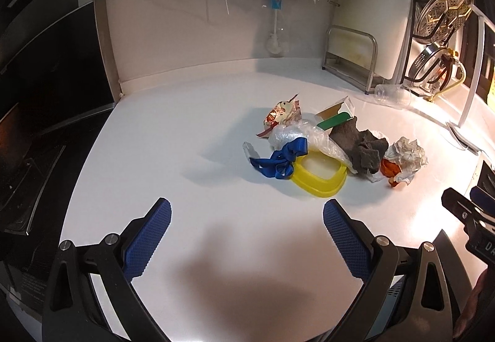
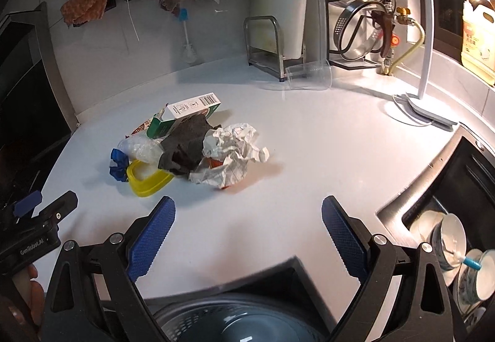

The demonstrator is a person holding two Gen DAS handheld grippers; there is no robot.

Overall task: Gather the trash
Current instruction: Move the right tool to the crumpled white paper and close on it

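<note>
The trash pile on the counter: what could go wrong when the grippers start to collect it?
Both grippers, left and right, are open and empty.
1. The blue ribbon lies tangled over the yellow lid, so lifting one may drag the other.
2. The crumpled paper is light and could slip out.
3. The clear cup lying on its side might roll if bumped.

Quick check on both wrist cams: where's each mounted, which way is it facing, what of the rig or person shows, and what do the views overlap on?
Left wrist: sits on the left gripper, open, looking forward over the white counter at the trash pile; the right gripper's tip shows at the right edge.
Right wrist: sits on the right gripper, open, facing the same pile from its right; the left gripper and a hand show lower left, a bin below.
Shared: yellow lid, crumpled paper, blue strap.
</note>
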